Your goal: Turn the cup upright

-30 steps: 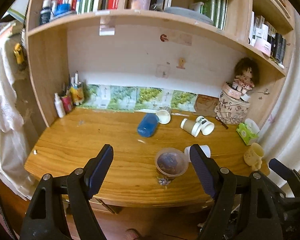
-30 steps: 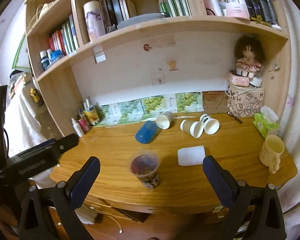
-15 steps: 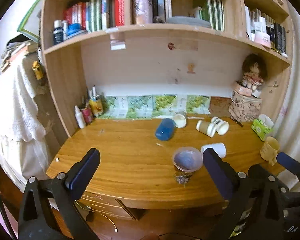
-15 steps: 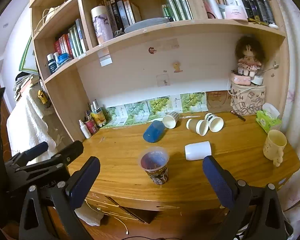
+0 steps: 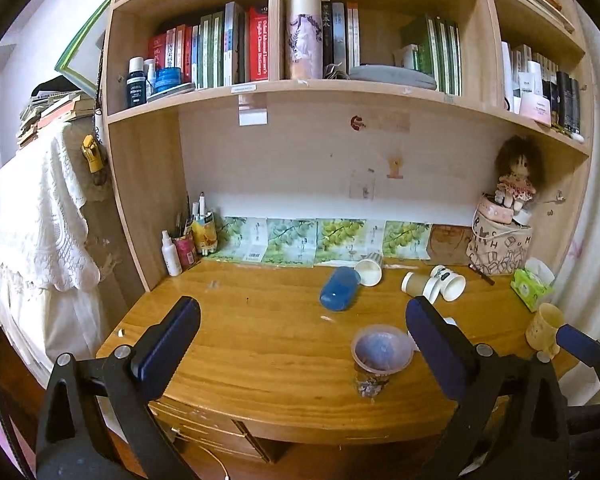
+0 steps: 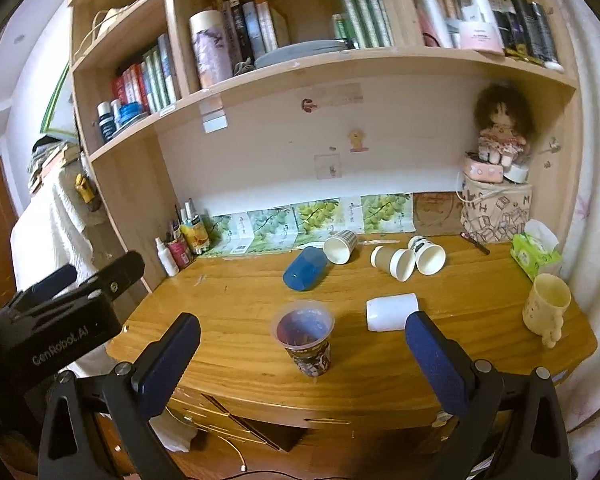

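Both claws have drawn back and risen from the desk [image 6: 228,344] over the last second: the shelves fill more of each view and the cups look smaller and lower in the frame. The left claw [image 5: 300,348] hangs with its jaws spread wide and nothing between them, and so does the right claw [image 6: 300,348].

The patterned plastic cup [image 6: 305,340] stands mouth-up near the desk's front edge, just ahead of the right claw and between its fingers in view; from the left wrist it sits ahead and toward the right finger. That cup looks finished, so one flip seems done, if it was the target.

Ahead and to the right of the right claw, partly behind its right finger, the white cup [image 6: 392,311] lies on its side. Further forward the blue cup [image 6: 304,269] lies tipped over, and beyond it three paper cups [image 6: 392,262] also lie on their sides. If the task covers these, they are all left to do. The yellow mug [image 6: 546,307] stands upright at the far right.
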Tool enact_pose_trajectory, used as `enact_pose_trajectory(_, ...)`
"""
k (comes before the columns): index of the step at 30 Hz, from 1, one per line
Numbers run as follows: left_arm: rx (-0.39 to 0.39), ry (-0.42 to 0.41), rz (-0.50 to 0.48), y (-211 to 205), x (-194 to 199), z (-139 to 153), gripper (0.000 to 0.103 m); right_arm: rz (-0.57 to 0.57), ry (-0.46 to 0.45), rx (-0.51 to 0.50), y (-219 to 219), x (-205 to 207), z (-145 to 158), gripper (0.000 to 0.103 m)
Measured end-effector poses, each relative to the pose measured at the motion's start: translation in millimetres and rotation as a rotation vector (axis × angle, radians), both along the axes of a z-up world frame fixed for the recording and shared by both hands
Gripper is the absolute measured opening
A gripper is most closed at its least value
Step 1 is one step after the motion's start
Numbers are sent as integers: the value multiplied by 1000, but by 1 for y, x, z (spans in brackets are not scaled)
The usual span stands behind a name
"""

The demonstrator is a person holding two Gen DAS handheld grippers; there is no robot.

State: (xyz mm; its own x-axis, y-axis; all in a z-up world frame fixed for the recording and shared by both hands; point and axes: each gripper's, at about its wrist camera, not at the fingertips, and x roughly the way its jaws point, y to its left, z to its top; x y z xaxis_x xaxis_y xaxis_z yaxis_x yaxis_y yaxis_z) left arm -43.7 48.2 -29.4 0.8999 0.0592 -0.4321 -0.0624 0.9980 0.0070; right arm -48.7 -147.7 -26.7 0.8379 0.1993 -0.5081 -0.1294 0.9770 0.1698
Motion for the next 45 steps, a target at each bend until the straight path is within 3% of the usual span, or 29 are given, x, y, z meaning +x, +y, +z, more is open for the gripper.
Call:
enact_pose_trajectory(16, 16, -38, -32, -8, 11, 5, 103, -5, -2, 3, -5, 12, -1, 103)
enact_pose_trajectory(45, -3, 16, -22, -9, 28, -5, 103, 42, 66, -10, 2, 32, -9, 103)
